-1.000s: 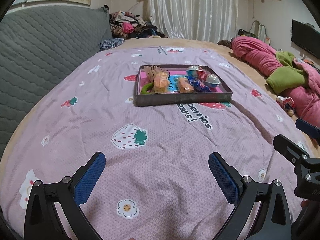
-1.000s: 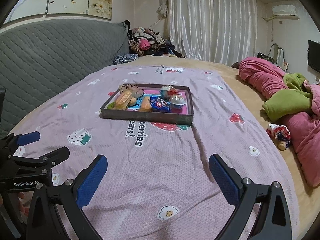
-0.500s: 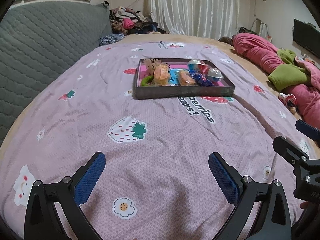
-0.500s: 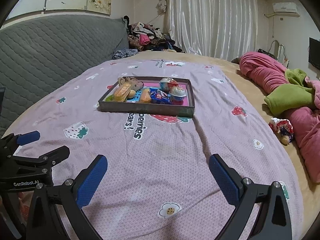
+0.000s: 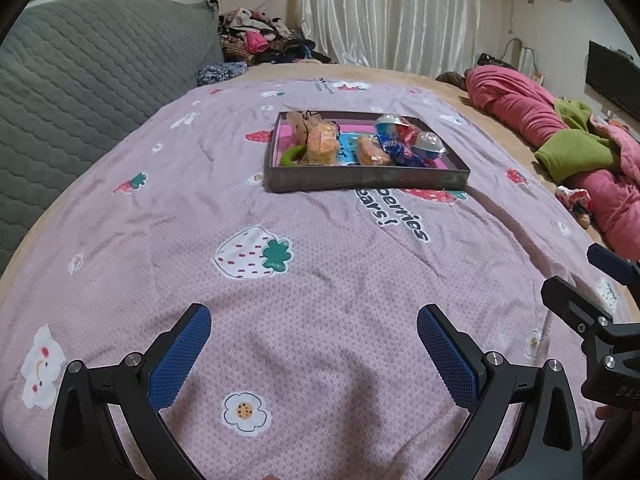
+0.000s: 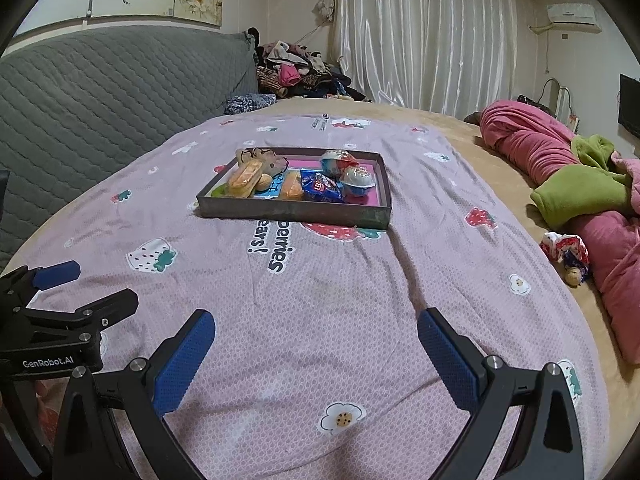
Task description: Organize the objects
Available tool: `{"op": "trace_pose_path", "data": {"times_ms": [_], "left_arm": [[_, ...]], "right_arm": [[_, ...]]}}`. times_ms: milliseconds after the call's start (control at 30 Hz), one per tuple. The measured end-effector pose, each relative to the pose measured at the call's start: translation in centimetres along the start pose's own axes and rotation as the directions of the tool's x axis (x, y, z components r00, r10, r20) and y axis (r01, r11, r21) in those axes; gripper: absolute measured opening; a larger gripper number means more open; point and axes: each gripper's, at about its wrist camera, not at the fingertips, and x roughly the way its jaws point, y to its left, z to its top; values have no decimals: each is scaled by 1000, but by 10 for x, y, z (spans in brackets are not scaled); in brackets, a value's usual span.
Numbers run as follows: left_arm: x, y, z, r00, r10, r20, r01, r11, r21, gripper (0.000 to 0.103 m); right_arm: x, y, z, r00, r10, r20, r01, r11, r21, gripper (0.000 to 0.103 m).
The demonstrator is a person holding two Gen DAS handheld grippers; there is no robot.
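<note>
Grippers both wide open, nothing held. My left gripper [image 5: 314,344] hangs low over the near part of the bed, blue pads spread far apart, only the pink strawberry-print sheet [image 5: 320,280] between them. My right gripper [image 6: 316,346] does the same, jaws fully spread above the sheet, empty. Each one shows in the other's camera: right gripper at the right edge of the left view, left gripper at the left edge of the right view, with "GenRobot.AI" on its body.

Further out, mid-bed, sits a shallow dark tray [image 5: 368,180] with a pink inner floor, well apart from both grippers. It rests flat on the sheet, just beyond the printed "berries" lettering. Inside the tray, packed close together: a brown plush toy [image 6: 264,158] at the far left corner, a green ring [image 5: 290,155] at the near left, two wrapped bread snacks [image 5: 322,142], a blue snack packet [image 6: 322,190], and two egg-shaped capsules [image 6: 357,179] on the right side. Items touch or overlap; exact stacking hard to tell.

Right of the sheet, on the tan bedding, a small doll [image 6: 568,256] lies beside a rolled pink blanket [image 6: 532,140] with a green piece [image 6: 576,196] on it. Grey quilted headboard [image 6: 100,92] on the left, pile of clothes [image 6: 296,70] behind, white curtains [image 6: 420,32] at the back.
</note>
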Motion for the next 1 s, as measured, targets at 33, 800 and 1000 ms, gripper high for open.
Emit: {"op": "trace_pose_path", "data": {"times_ms": [33, 800, 1000], "left_arm": [[0, 0, 0, 1000, 6, 0, -6, 1000, 0, 103], [4, 0, -2, 1000, 17, -4, -17, 1000, -3, 103], [6, 1, -3, 998, 62, 6, -62, 998, 3, 103]], "right_arm": [[1, 0, 0, 1000, 1, -3, -1, 1000, 0, 102], [6, -1, -3, 1000, -1, -19, 1, 1000, -2, 102], [7, -1, -4, 1000, -4, -24, 4, 1000, -5, 102]]}}
